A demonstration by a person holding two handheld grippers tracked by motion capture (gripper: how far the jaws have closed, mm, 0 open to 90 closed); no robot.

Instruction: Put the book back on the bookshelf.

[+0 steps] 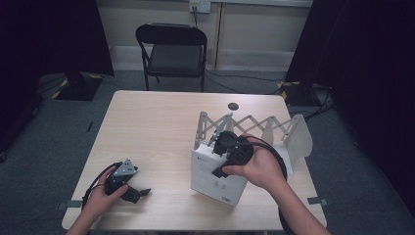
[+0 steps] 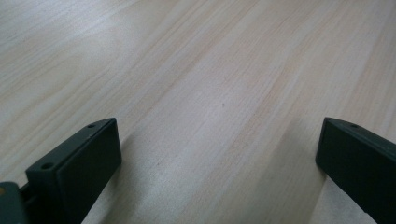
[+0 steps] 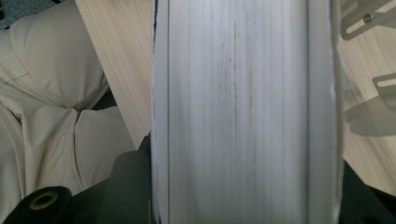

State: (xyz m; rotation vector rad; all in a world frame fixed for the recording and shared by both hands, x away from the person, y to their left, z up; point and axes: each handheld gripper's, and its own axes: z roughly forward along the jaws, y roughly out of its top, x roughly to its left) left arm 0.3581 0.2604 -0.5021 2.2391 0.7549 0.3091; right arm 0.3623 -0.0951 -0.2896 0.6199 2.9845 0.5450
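A thick white book point(image 1: 215, 180) stands tilted on the wooden table point(image 1: 156, 127), just in front of a white folding rack point(image 1: 254, 125). My right gripper point(image 1: 229, 147) comes down on the book's top edge and is shut on it. In the right gripper view the book's page edges point(image 3: 243, 112) run straight up between the two dark jaws, with part of the rack point(image 3: 369, 21) at the right. My left gripper point(image 1: 141, 192) rests near the table's front left edge. In its own view the left gripper point(image 2: 219, 140) stands open over bare wood, with nothing between its black fingers point(image 2: 79, 163).
A black folding chair point(image 1: 171, 49) stands beyond the far side of the table. A small dark round spot point(image 1: 233, 106) marks the tabletop behind the rack. Pale trousers point(image 3: 51, 116) of the person show past the table's near edge. Dark curtains hang on both sides.
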